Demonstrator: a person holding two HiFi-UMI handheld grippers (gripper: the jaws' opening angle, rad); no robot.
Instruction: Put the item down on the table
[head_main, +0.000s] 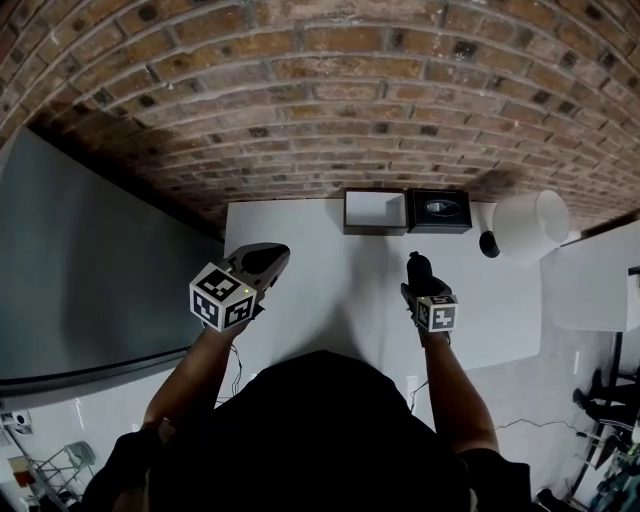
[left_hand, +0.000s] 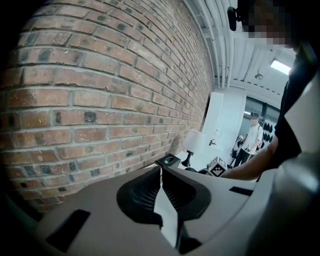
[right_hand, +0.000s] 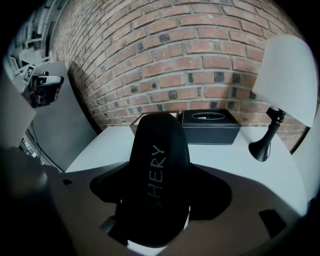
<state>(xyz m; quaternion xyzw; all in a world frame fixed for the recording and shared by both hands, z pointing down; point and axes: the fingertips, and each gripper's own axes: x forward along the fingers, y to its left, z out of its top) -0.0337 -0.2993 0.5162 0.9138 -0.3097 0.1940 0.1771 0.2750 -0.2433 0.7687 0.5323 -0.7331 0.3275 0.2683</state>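
My right gripper is shut on a black elongated item with pale lettering along it; the item covers the fingertips. In the head view the item hangs over the right half of the white table, apart from the surface. My left gripper hovers over the table's left edge, turned sideways toward the brick wall. In its own view the left gripper shows its black pads together with nothing between them.
An open white box and a black tissue box stand against the brick wall at the table's back. A white-shaded lamp on a black stand is at the back right. A grey panel stands left of the table.
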